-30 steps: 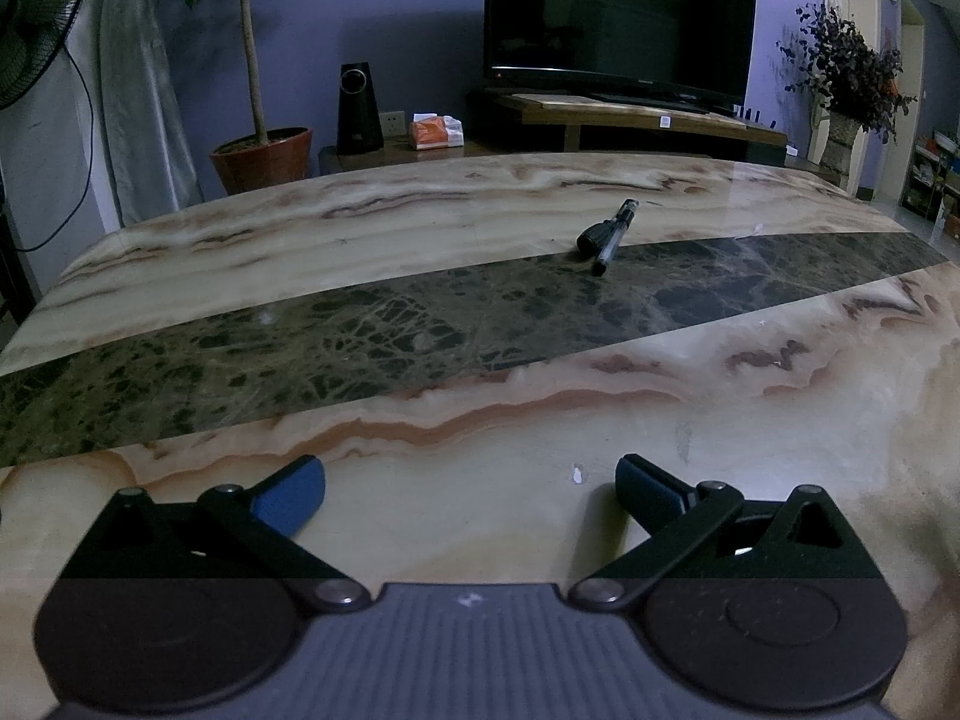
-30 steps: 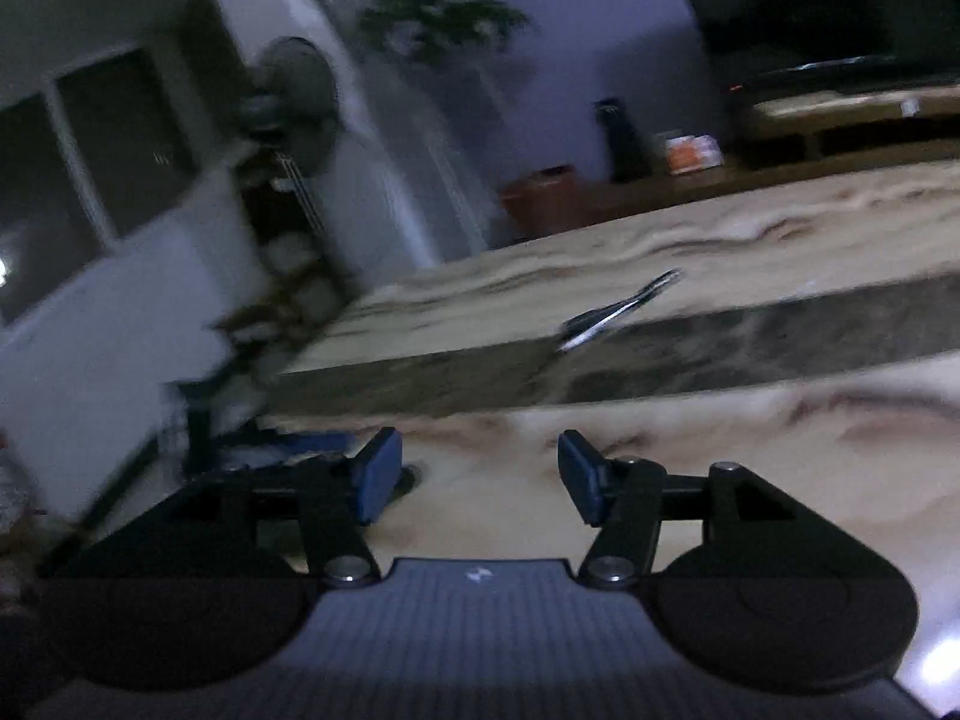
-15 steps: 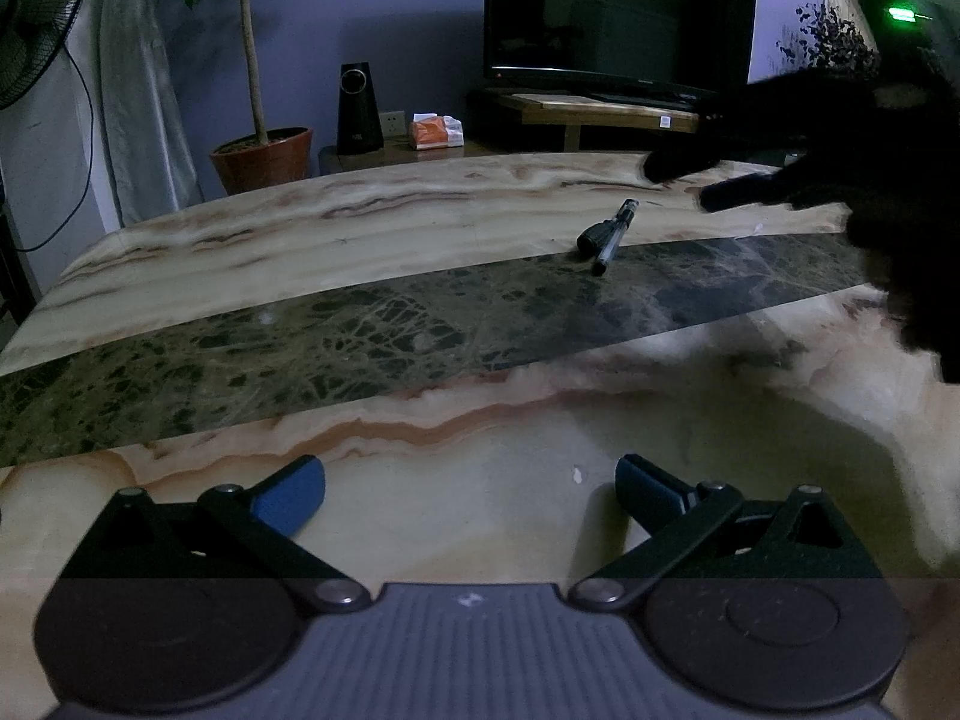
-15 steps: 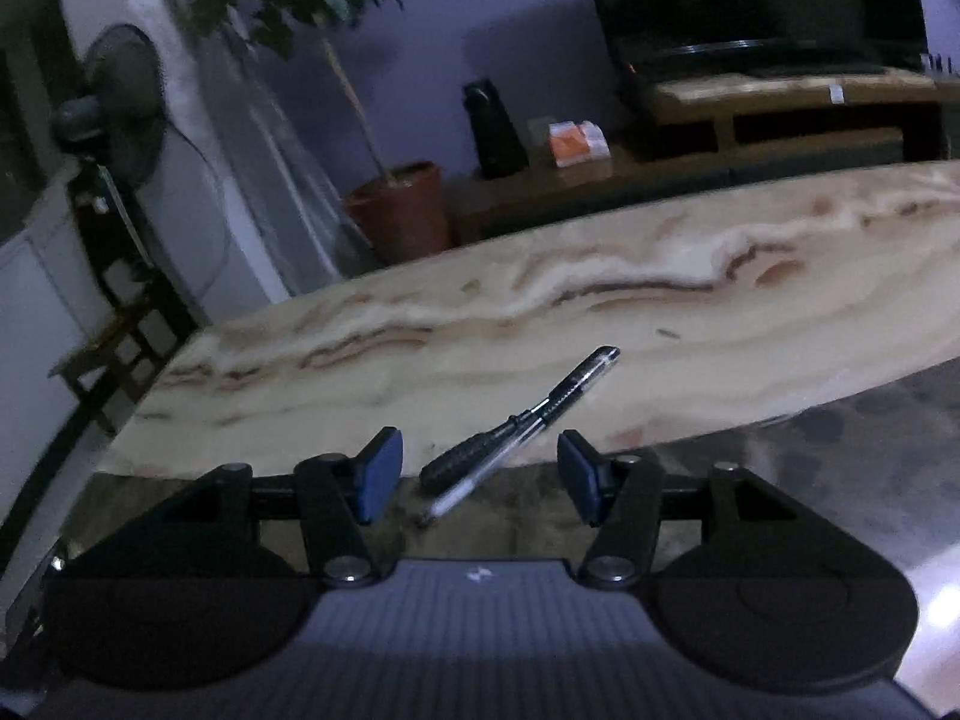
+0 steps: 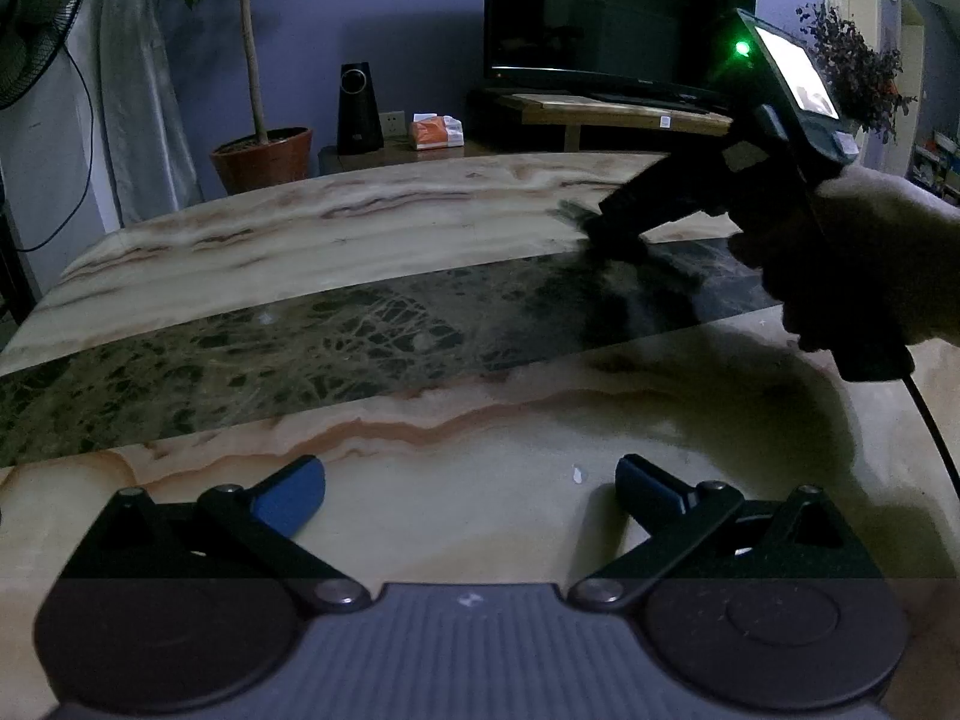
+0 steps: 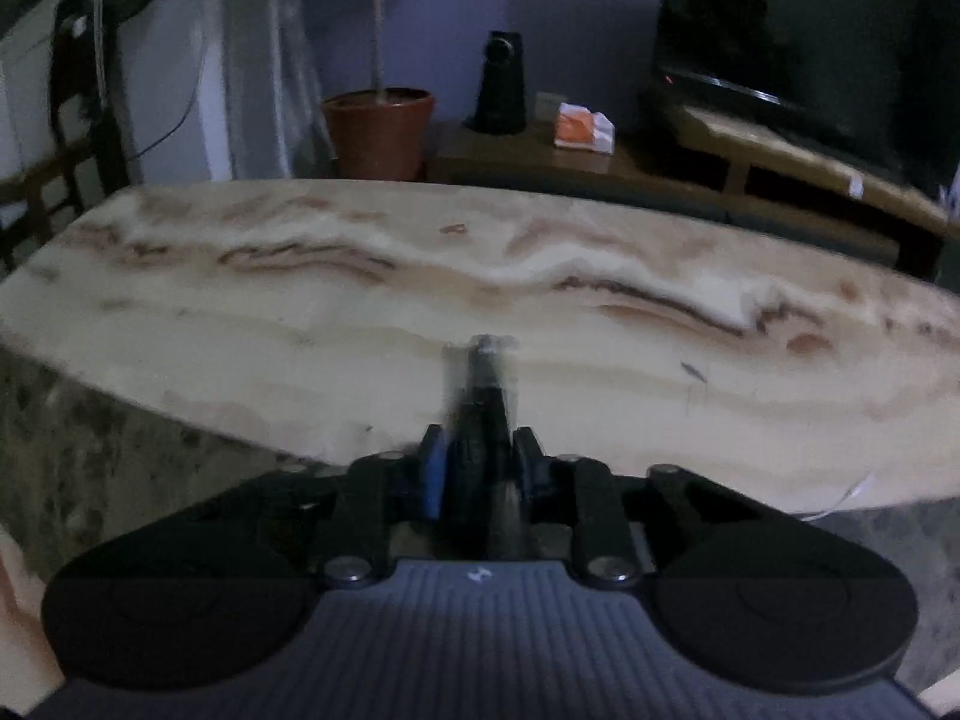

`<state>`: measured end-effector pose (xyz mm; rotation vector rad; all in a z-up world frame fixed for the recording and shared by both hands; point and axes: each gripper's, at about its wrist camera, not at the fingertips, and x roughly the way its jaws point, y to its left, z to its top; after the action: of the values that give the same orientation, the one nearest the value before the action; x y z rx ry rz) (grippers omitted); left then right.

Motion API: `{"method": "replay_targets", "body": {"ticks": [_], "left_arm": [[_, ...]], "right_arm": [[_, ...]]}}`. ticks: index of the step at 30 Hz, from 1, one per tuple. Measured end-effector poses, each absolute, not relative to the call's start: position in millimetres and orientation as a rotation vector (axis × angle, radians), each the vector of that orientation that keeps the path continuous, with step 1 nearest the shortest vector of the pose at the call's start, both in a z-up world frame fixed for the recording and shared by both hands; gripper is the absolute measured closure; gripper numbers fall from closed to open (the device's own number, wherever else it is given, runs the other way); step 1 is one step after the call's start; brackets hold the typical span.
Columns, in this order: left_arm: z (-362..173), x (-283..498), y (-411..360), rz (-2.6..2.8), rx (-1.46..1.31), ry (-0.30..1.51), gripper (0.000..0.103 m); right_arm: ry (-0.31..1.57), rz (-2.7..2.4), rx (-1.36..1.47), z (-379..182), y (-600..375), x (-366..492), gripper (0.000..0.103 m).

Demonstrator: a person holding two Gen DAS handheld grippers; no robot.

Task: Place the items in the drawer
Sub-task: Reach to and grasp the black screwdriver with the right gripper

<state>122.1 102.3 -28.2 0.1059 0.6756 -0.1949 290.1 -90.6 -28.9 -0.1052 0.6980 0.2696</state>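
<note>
A black pen (image 6: 483, 384) lies on the marble table (image 5: 360, 324), pointing away in the right wrist view and blurred. My right gripper (image 6: 477, 450) is closing on it, and its blue pads sit tight against the pen's sides. Seen from the left wrist, a person's hand (image 5: 858, 252) holds the right gripper (image 5: 612, 228) tilted down onto the dark marble band, hiding the pen. My left gripper (image 5: 471, 489) hovers open over the pale near part of the table with nothing between its fingers. No drawer is in view.
Beyond the table's far edge stand a potted plant (image 5: 264, 150), a black speaker (image 5: 358, 108), an orange packet (image 5: 435, 132) and a TV (image 5: 612, 6) on a low bench. A fan (image 5: 36, 18) is at far left. A cable (image 5: 936, 438) trails from the right gripper.
The right gripper swung in from the right and came down over the pen, and its jaws narrowed from wide apart to snug around it. The left gripper has not moved.
</note>
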Motion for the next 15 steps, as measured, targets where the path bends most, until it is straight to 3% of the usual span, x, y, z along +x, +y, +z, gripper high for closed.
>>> {"method": "replay_targets", "body": {"ticks": [10, 11, 15], "left_arm": [[-28.2, 122.0, 102.6, -0.195, 0.106, 0.676, 0.000], [-28.2, 122.0, 102.6, -0.195, 0.106, 0.676, 0.000], [-28.2, 122.0, 102.6, -0.195, 0.106, 0.676, 0.000]], "right_arm": [[0.683, 0.340, -0.102, -22.0, -122.1, 245.7, 0.079], [0.668, 0.349, -0.094, -19.2, -127.6, 240.5, 0.088], [0.638, 0.373, -0.102, -11.8, -141.2, 228.6, 0.091]]}}
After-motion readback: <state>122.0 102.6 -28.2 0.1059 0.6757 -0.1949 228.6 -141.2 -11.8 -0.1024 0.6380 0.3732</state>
